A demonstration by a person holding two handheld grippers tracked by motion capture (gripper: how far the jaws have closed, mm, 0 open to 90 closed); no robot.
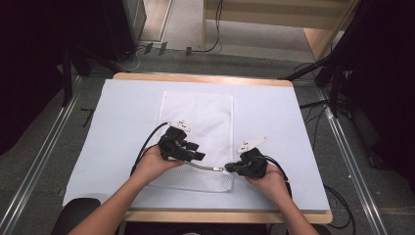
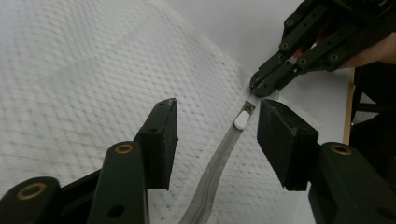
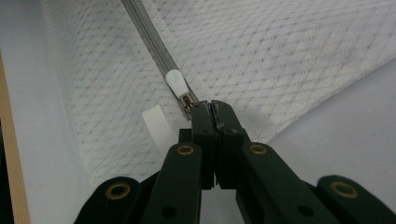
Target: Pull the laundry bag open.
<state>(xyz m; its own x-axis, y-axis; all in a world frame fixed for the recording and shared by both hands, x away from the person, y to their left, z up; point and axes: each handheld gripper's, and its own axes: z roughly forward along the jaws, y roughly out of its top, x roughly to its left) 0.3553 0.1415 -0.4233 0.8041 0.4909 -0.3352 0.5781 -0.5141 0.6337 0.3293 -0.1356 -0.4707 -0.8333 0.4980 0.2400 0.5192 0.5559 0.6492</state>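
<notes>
A white mesh bag [image 1: 195, 122] lies flat on the pale table cover, with its grey zipper [image 1: 203, 168] along the near edge. My right gripper [image 3: 212, 109] is shut on the end of the zipper, just past the slider and its white pull tab [image 3: 176, 83]. In the high view that right gripper [image 1: 228, 169] sits at the bag's near right corner. My left gripper [image 2: 217, 126] stands open above the zipper, its black pads on either side of the pull tab [image 2: 241, 120] without touching it. The left gripper [image 1: 198, 152] hovers over the bag's near edge.
A short white webbing loop [image 3: 159, 123] sticks out beside the zipper end. The table cover [image 1: 122, 122] extends wide to the left and right of the bag, and the wooden table edge [image 1: 225, 215] runs close in front of both hands. Cables trail from each gripper.
</notes>
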